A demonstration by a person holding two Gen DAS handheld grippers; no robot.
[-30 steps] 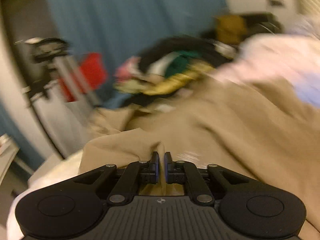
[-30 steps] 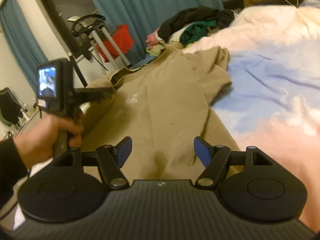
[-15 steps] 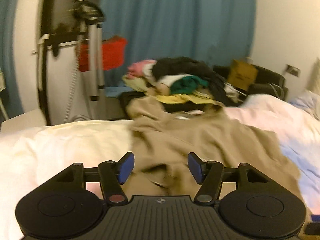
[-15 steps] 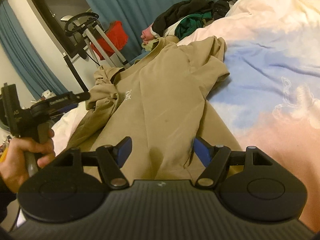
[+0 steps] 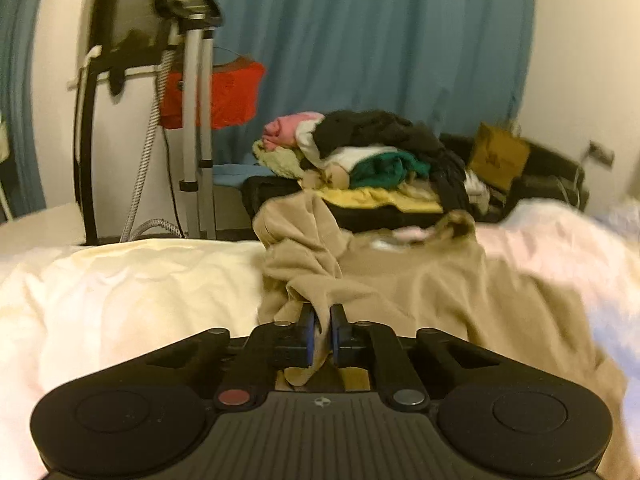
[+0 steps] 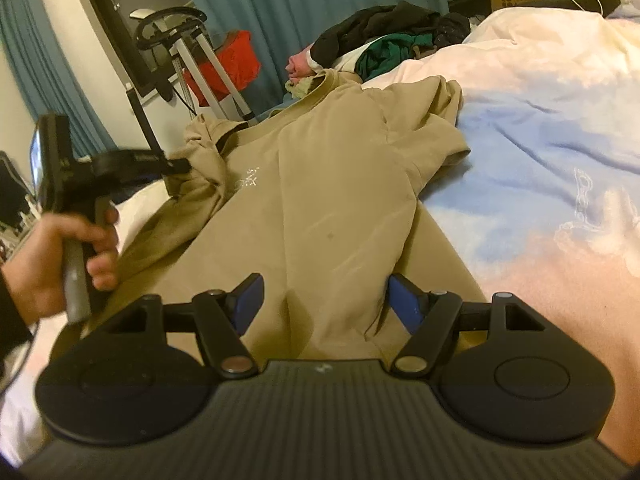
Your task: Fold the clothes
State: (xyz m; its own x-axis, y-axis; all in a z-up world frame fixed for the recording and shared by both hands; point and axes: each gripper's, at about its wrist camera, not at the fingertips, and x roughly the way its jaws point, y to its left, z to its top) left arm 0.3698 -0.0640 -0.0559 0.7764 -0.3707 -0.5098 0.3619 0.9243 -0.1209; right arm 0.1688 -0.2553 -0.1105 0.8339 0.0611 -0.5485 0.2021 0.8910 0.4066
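While left gripper (image 5: 322, 332) pinches a thin fold of the tan shirt (image 6: 320, 200) and right gripper (image 6: 326, 300) gapes wide, empty: risk — fold slips out, sleeve (image 5: 296, 248) bunches

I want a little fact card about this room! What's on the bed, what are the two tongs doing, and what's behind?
Shirt: a tan T-shirt spread out on the bed cover, its left sleeve bunched up.
Left tongs: have just been closing, now shut on a fold of that bunched sleeve.
Right tongs: open, over the shirt's bottom part, not pinching anything.
Hand: holds the left tongs' handle.
Behind: a pile of clothes, a blue curtain, a red cloth hanging on a stand.
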